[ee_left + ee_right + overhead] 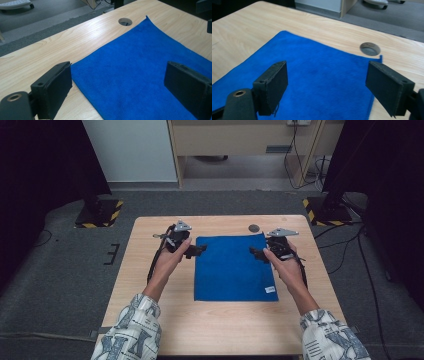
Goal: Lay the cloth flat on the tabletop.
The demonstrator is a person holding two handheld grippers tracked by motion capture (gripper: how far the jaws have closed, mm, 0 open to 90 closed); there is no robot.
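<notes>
light: dim room, table [225, 320] lit evenly from above | shadows: soft, faint | glare: none | blur: high view soft; gripper views sharp, near jaws slightly soft | corners: dark

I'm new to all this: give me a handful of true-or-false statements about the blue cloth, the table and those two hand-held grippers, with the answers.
1. The blue cloth lies flat on the wooden table. True.
2. The left gripper is clamped on the cloth. False: its jaws stand wide open over the cloth's edge, holding nothing.
3. A round hole in the tabletop sits close to the cloth's far corner. True.
4. The right gripper holds a red cup. False: its jaws are open and empty above the cloth.
5. The cloth has a small white label at a near corner. True.
</notes>
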